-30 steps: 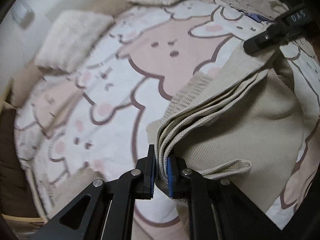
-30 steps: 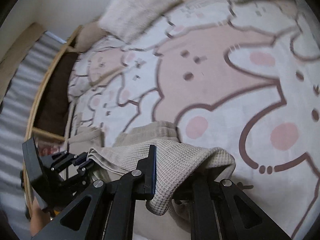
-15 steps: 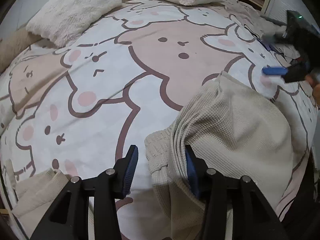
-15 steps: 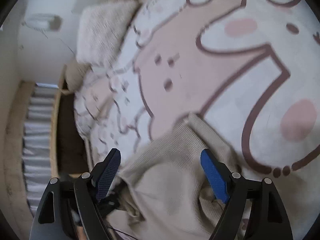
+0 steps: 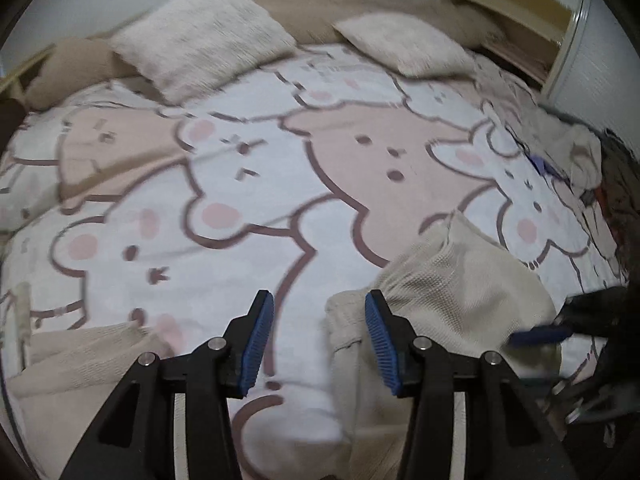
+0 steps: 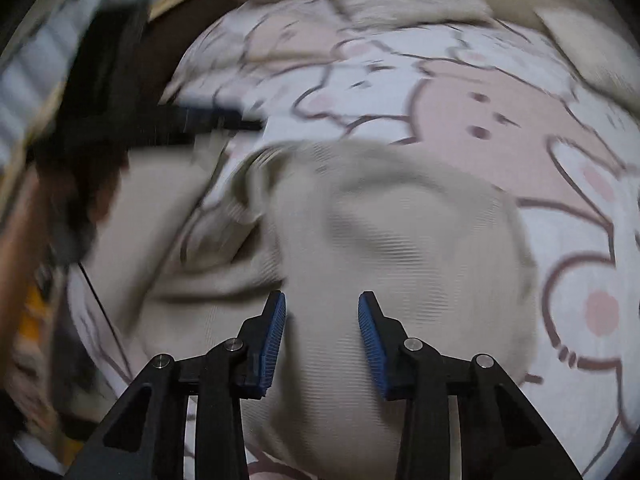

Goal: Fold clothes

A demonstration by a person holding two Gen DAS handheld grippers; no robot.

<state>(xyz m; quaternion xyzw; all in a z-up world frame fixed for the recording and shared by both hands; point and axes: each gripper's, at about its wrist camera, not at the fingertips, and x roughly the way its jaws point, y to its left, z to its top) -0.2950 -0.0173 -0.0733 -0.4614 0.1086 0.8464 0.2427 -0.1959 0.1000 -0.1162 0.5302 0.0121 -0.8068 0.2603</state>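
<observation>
While both tongs, left (image 5: 318,344) and right (image 6: 322,340), gape empty, the beige waffle-knit garment (image 5: 452,304) lies bunched on the bed (image 5: 240,184). Any next fold likely needs flat, aligned edges.

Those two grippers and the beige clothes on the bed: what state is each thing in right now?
Left gripper: open, empty.
Right gripper: open, empty, above the garment.
Beige waffle garment: released, lying bunched on the bed cover.
Second beige cloth: crumpled near the bed's edge.
Pillows: lying at the head.
</observation>
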